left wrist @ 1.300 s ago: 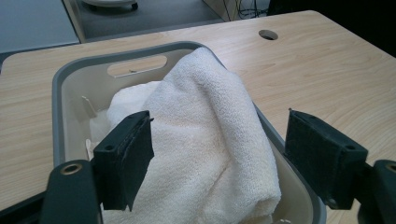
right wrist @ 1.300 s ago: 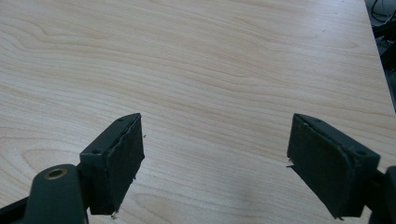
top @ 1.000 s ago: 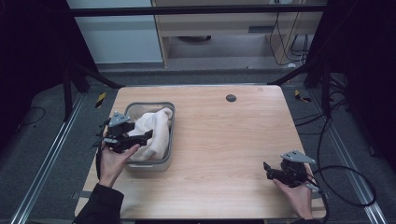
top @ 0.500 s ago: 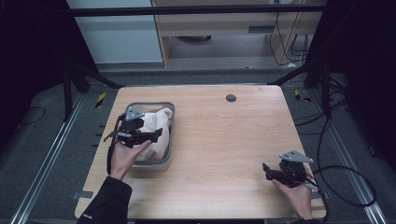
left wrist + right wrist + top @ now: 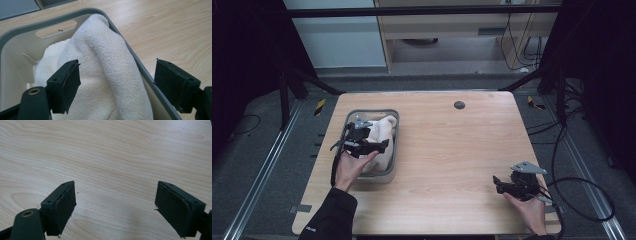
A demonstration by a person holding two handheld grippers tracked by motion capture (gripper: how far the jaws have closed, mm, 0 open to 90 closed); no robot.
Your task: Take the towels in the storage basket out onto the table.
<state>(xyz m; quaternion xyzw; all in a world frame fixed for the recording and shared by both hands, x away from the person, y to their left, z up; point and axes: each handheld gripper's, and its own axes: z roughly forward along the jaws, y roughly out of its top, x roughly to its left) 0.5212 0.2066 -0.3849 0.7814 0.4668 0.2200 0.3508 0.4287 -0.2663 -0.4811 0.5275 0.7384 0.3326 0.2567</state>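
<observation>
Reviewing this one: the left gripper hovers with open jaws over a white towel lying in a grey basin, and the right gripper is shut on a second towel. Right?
Not quite. The right gripper holds nothing: in the right gripper view its jaws stand open over the bare wooden table. The rest stands: the left gripper is open over the white towel in the grey basin.

Lower part of white terry towel [image 5: 105, 75] cut by frame edge, grey plastic basket [image 5: 50, 17] floor hidden under towel, near basket corner covered by left hand-held gripper [image 5: 379, 146]

My high view looks forward and down on the whole table [image 5: 452, 150] from afar, while my 2 gripper views sit close, sharing its basket [image 5: 150, 80] and bare wood.
</observation>
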